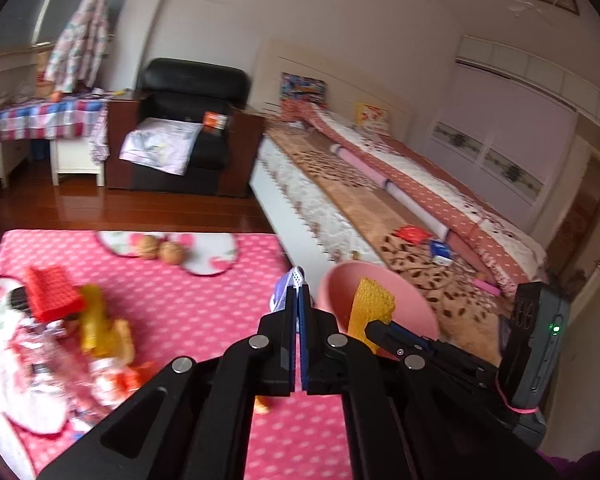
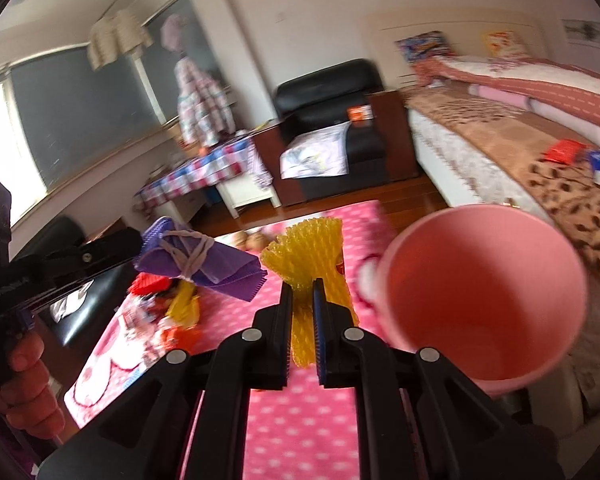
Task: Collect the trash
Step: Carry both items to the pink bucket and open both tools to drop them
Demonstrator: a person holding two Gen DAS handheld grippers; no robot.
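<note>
My left gripper (image 1: 299, 300) is shut on a purple wrapper tied with white string (image 2: 198, 262), whose tip shows past the fingers (image 1: 286, 286). My right gripper (image 2: 302, 294) is shut on a yellow foam fruit net (image 2: 312, 248) and holds it above the pink table, just left of a pink bin (image 2: 484, 296). In the left wrist view the net (image 1: 370, 306) hangs in front of the bin (image 1: 340, 292), with the right gripper (image 1: 374, 330) beside it. A heap of wrappers (image 1: 72, 332) with a red piece lies on the table's left side.
The pink dotted tablecloth (image 1: 204, 292) holds two walnuts (image 1: 160, 250) on a floral mat. A bed (image 1: 400, 200) stands to the right with small packets on it. A black armchair (image 1: 188, 120) and a checked side table (image 1: 40, 118) stand behind, across the wooden floor.
</note>
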